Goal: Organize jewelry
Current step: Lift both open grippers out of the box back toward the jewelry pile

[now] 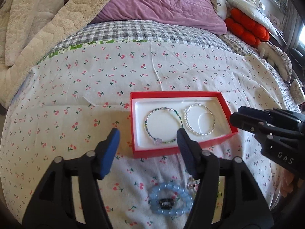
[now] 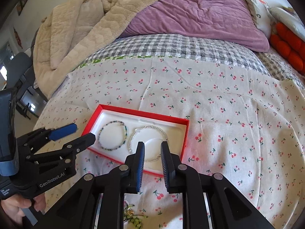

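A red box (image 1: pixel 158 94) with a white insert lies on the cherry-print bedspread and also shows in the right wrist view (image 2: pixel 185 133). In it lie a green-beaded bracelet (image 1: pixel 150 133) (image 2: pixel 124 131) and a clear-beaded bracelet (image 1: pixel 200 133) (image 2: pixel 152 127). A light blue chunky bracelet (image 1: pixel 171 190) with a small black ring (image 1: pixel 166 203) inside it lies on the bedspread near me. My left gripper (image 1: pixel 148 135) (image 2: pixel 83 132) is open and empty, just before the box's near edge. My right gripper (image 2: pixel 152 147) (image 1: pixel 236 118) is slightly open and empty, over the box's right end.
A small pinkish piece (image 1: pixel 191 186) lies beside the blue bracelet. Green and gold jewelry (image 2: pixel 132 217) lies under my right gripper. A beige blanket (image 1: pixel 28 28), a purple quilt (image 1: pixel 162 5) and red cushions (image 1: pixel 246 28) lie at the back of the bed.
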Action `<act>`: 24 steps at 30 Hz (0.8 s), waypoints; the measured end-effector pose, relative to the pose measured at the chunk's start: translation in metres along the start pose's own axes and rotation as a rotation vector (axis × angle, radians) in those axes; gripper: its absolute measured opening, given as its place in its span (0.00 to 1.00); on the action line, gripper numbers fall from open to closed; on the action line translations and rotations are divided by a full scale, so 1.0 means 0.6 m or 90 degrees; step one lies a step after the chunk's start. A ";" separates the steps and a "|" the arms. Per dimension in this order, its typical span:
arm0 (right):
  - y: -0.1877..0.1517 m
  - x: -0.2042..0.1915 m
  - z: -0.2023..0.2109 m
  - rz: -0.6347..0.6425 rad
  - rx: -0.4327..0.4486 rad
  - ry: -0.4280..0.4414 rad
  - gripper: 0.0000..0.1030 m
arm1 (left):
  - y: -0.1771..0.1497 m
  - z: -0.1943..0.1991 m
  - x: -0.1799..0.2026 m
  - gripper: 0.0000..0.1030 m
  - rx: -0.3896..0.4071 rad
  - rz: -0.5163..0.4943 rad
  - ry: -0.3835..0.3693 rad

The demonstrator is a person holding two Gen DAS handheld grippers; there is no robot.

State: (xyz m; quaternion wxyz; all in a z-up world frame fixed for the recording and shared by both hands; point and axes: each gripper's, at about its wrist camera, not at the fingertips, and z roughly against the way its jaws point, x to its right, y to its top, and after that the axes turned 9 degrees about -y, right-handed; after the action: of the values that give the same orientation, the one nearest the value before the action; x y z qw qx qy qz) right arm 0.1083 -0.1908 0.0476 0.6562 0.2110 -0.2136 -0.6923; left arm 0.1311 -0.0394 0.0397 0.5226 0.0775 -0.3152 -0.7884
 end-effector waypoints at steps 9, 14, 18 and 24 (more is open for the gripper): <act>-0.049 -0.009 0.035 0.037 0.005 0.006 0.71 | -0.055 0.027 -0.019 0.69 -0.032 -0.008 0.004; -0.083 -0.010 0.044 0.059 -0.011 0.000 0.71 | -0.091 0.032 -0.025 0.70 -0.041 -0.013 -0.007; -0.108 -0.006 0.053 0.067 -0.016 0.001 0.71 | -0.119 0.027 -0.024 0.70 -0.063 -0.025 -0.011; -0.152 -0.007 0.050 0.085 -0.024 0.002 0.71 | -0.148 0.027 -0.017 0.71 -0.075 -0.050 -0.012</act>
State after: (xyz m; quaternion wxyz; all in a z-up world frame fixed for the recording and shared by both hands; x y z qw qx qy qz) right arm 0.0164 -0.1817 0.0200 0.7050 0.1847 -0.2131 -0.6508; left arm 0.0595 -0.0013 -0.0007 0.4917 0.0515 -0.2695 -0.8264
